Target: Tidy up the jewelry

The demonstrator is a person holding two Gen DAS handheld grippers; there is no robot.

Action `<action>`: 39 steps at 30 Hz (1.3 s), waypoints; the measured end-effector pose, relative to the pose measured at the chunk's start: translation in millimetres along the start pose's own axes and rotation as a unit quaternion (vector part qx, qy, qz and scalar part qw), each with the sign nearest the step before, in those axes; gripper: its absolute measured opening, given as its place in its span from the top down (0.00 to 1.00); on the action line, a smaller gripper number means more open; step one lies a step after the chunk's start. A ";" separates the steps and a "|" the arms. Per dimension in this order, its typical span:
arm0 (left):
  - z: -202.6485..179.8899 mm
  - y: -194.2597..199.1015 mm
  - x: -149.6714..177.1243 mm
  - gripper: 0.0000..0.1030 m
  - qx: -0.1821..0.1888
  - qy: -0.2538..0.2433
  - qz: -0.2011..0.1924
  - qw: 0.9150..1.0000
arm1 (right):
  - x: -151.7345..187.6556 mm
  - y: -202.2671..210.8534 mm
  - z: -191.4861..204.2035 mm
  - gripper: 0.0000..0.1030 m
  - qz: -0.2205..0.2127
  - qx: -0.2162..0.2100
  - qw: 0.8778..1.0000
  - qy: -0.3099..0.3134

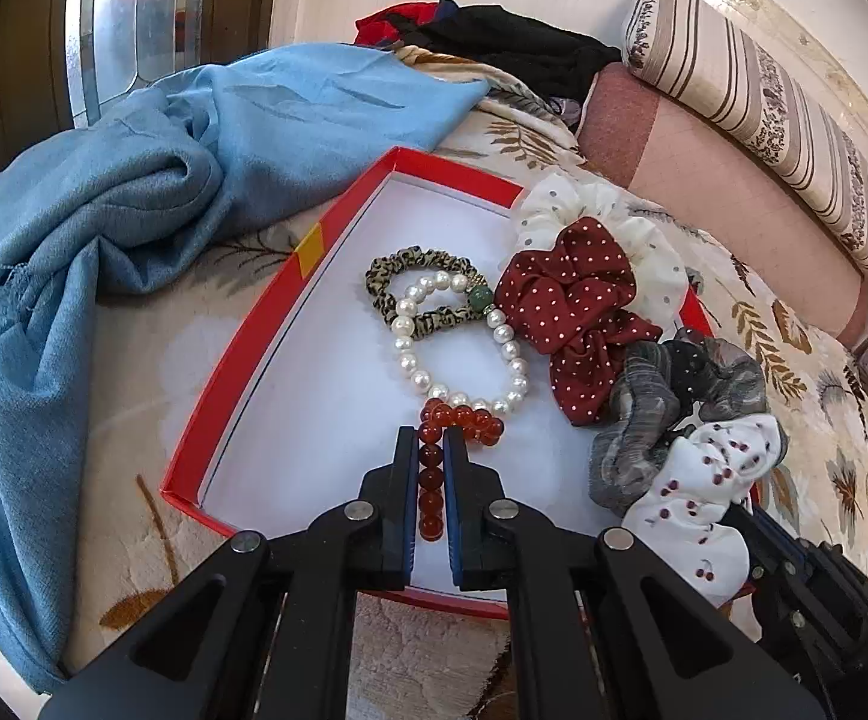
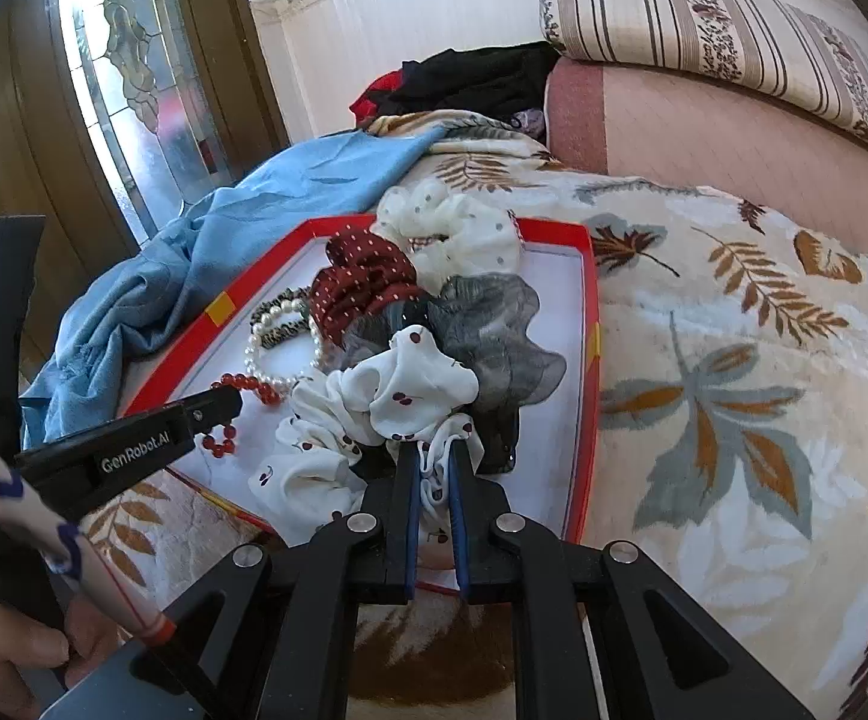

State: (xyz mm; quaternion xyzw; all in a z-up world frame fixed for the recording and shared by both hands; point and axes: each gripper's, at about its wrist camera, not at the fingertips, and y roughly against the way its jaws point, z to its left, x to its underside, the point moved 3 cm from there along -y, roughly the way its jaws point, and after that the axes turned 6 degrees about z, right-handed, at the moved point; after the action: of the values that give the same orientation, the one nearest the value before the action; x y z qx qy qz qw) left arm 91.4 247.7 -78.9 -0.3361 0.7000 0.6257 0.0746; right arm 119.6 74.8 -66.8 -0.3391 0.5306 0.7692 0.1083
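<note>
Bed cover (image 2: 704,324): one, cream plush with brown and grey-blue leaf print; the red box sits on it.
Bolsters: one pink cushion (image 1: 728,180) behind the box, one striped floral roll (image 1: 752,96) on top of it against a white panelled wall.
Door (image 2: 116,78): wood frame with leaded patterned glass, on the box's left side.
Blue scarf (image 1: 134,222): one, crumpled, touching the box's left rim.
Dark clothes (image 1: 494,36): a black and red heap beyond the box's far end.
Red box (image 1: 242,360): one shallow lid-like tray, white inside, a yellow patch on its left rim.
Scrunchies: five, all at the box. Cream dotted (image 1: 602,222) over the far right corner; dark red with white dots (image 1: 572,318) inside, by the right side; grey sheer (image 1: 674,396) nearer; white with cherries (image 2: 374,414) nearest, spilling over the near rim; small leopard-print (image 1: 416,294) at the box's middle.
Bracelets: two, inside the box. Pearl bracelet (image 1: 458,348) with one green bead overlaps the leopard scrunchie; red bead bracelet (image 1: 458,420) touches the pearls on their near side.
Left gripper (image 1: 432,438): jaws narrow, pinching a strand of the red bead bracelet.
Right gripper (image 2: 434,450): jaws narrow, clamped on a fold of the cherry scrunchie.
Writing: "GenRobot.AI" on the left gripper's finger, seen from the right wrist.
</note>
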 end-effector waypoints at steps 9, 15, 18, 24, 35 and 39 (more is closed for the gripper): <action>-2.3 -3.2 1.3 0.93 -0.005 -0.005 0.003 1.000 | 10.0 -3.0 -5.9 0.86 0.012 -0.001 1.000 -0.011; -3.8 -3.5 1.6 0.92 -0.004 -0.007 0.003 1.000 | 10.8 9.6 -5.3 0.63 -0.001 -0.006 1.000 -0.010; -4.5 -1.6 1.0 0.80 -0.004 -0.009 -0.002 1.000 | 10.2 16.8 -4.2 0.62 -0.009 -0.007 1.000 -0.009; -7.8 2.1 0.5 0.74 -0.012 -0.019 -0.011 1.000 | 9.9 28.7 -8.7 0.58 -0.017 -0.012 1.000 -0.022; -6.3 8.4 -0.6 0.55 -0.017 -0.015 -0.029 0.999 | 17.8 45.2 -18.8 0.51 -0.021 -0.011 0.999 -0.043; -7.8 13.2 -0.4 0.45 -0.019 -0.020 -0.041 0.999 | 22.8 46.4 -20.0 0.48 -0.018 -0.007 0.999 -0.045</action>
State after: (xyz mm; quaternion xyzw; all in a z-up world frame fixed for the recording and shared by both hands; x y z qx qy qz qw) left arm 86.7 240.5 -66.2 -0.3529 0.6718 0.6422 0.1079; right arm 86.3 33.4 -51.0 -0.3141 0.5134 0.7857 0.1433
